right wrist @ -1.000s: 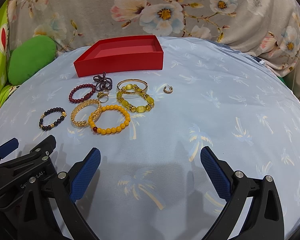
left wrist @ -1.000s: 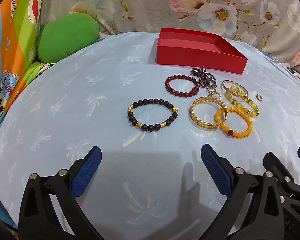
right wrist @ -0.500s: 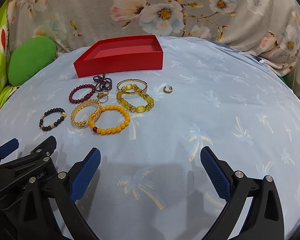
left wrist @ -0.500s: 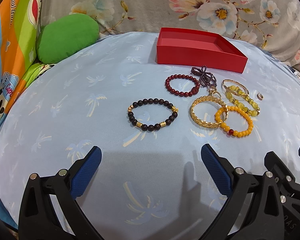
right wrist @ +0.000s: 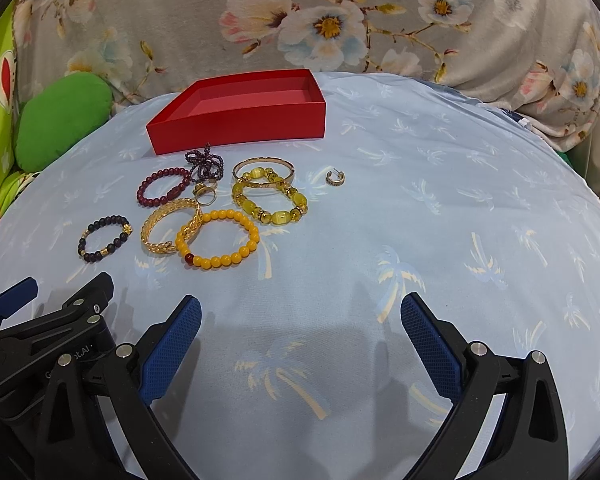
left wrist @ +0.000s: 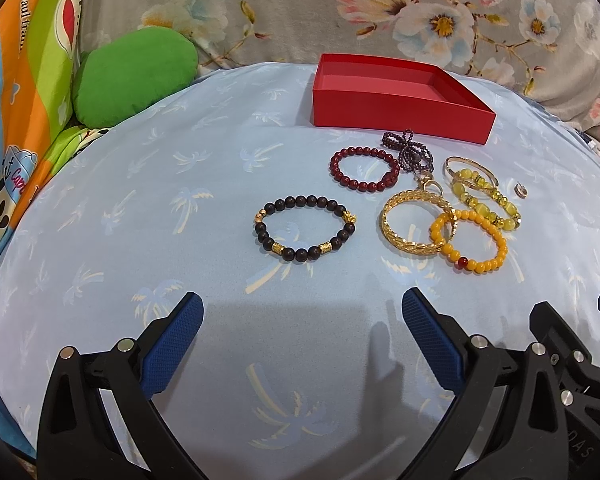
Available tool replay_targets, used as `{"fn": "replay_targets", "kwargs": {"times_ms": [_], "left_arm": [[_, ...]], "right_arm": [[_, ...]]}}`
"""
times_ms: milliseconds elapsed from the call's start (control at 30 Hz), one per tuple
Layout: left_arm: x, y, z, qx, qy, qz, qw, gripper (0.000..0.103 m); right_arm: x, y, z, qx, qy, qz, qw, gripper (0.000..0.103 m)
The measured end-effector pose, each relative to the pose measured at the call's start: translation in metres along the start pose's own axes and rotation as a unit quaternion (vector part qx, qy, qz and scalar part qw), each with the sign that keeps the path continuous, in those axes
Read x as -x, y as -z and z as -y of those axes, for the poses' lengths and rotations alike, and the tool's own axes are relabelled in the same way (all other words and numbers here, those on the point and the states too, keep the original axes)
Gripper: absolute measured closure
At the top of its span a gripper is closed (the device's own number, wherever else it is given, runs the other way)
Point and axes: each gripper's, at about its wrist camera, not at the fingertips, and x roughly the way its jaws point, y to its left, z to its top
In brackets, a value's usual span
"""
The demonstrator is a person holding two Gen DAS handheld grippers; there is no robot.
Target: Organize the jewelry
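While both tools hang low at the near edge, the scene reads as follows.

Cloth: a pale blue cloth [left wrist: 148,208] printed with palm trees covers the rounded surface that carries everything.
Backdrop: a grey floral fabric [right wrist: 380,12] lies along the far side; a green cushion [left wrist: 134,74] sits far left.
Box: a red box [left wrist: 396,110], shallow, open-topped and with nothing inside, stands at the far middle of the cloth, just beyond the jewelry.
Left gripper: the left gripper [left wrist: 300,340] has its blue-padded fingers spread wide with nothing between them, near the black bracelet.
Right gripper: the right gripper [right wrist: 300,340] is likewise spread wide and holds nothing, over bare cloth.
Black bracelet: a black bead bracelet [left wrist: 305,228] with gold spacers lies alone, left of the cluster.
Orange bracelet: an orange bead bracelet [right wrist: 218,238] with one red bead lies nearest, overlapping the gold bangle.
Gold bangle: a gold braided bangle [left wrist: 416,222] touches the orange one on its left.
Yellow bracelet: a yellow glass bead bracelet [right wrist: 270,202] overlaps a thin gold bangle [right wrist: 263,170] on its far side.
Dark red bracelet: a dark red bead bracelet [left wrist: 364,169] lies near the box.
Purple beads: a purple bead strand [left wrist: 410,151], bunched, lies just in front of the box.
Ring: a gold ring [right wrist: 206,195] sits between the purple strand and the braided bangle.
Ear cuff: a small gold ear cuff [right wrist: 335,178] lies apart on the right.
Writing: a colourful cartoon fabric [left wrist: 24,80] far left shows "Daul fran" and "Cape", both cut off; the tool body in the right wrist view bears letters ending ".AI", part hidden.
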Motion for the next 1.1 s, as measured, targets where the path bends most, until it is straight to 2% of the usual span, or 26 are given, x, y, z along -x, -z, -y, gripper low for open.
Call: {"fn": "replay_targets", "kwargs": {"times_ms": [367,567,800,1033,1100], "left_arm": [[0.0,0.002,-0.004,0.007,0.007,0.001,0.9999,0.008],[0.004,0.002,-0.027,0.011,0.008,0.001,0.9999,0.008],[-0.003,-0.012,-0.06,0.036,0.0,-0.004,0.9993,0.008],[-0.017,-0.03,-0.055,0.017,-0.005,-0.006,0.9998,0.008],[-0.025,-0.035,-0.052,0.013,-0.001,-0.013,0.9998,0.014]], "right_arm": [[0.001,-0.001,0.0,0.002,0.0,0.001,1.0,0.006],[0.0,-0.002,0.0,0.003,0.0,-0.002,1.0,0.006],[-0.003,-0.004,-0.003,0.006,-0.002,-0.008,1.0,0.007],[-0.012,-0.013,-0.009,0.007,-0.007,-0.015,1.0,0.007],[-0.013,-0.015,-0.009,0.006,-0.008,-0.016,1.0,0.007]]}}
